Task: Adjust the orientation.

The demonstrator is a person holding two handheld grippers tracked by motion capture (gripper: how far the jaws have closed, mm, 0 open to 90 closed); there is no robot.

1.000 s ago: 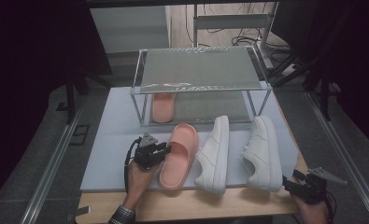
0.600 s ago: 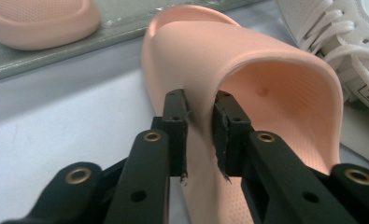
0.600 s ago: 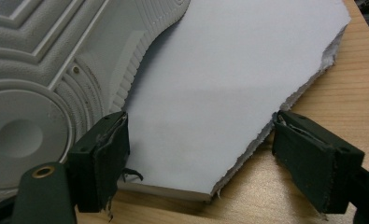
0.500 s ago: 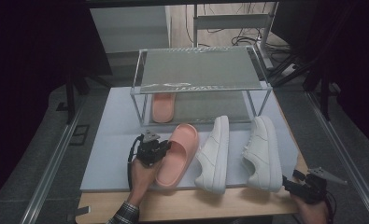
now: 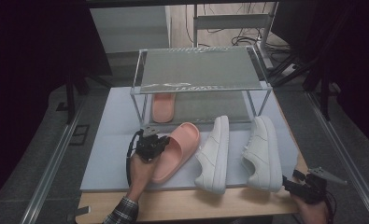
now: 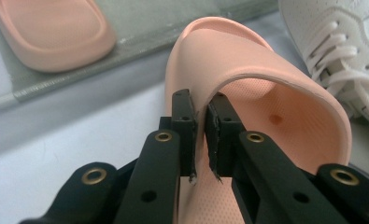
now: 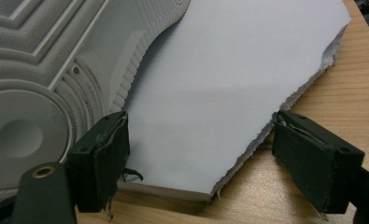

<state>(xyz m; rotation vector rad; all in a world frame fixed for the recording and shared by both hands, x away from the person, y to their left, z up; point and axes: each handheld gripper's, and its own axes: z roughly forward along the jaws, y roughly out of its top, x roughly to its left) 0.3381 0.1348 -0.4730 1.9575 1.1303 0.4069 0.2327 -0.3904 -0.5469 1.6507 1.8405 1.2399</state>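
The left gripper [image 6: 200,140] has just been closing its jaws, and in the left gripper view the pads now pinch the thin side wall of the pink slipper [image 6: 247,98], one pad outside the strap edge and one inside; in the high view the same left gripper [image 5: 150,144] sits at the slipper's [image 5: 175,149] left flank, the hand [image 5: 140,170] coming up from the near edge of the grey mat [image 5: 112,154]; whether the slipper's sole is lifted off the mat or lies flat is hard to judge from above.

The right gripper [image 7: 198,154] stands with its jaws wide apart and nothing between the pads; below it lie the torn near right corner of the mat [image 7: 219,84] and the bare wooden table [image 7: 341,84], with the ribbed sole of a white sneaker [image 7: 37,93] just beside its left jaw; in the high view this right gripper [image 5: 308,186] hangs off the mat's near right corner, close to the heel of the right sneaker [image 5: 262,151].

The slipper lies near the middle of the mat's near half, toe pointing towards the rack [image 5: 198,77]; a second white sneaker [image 5: 215,151] lies between it and the right one; a second pink slipper [image 5: 163,106] rests under the rack at its left end, on the lower shelf.
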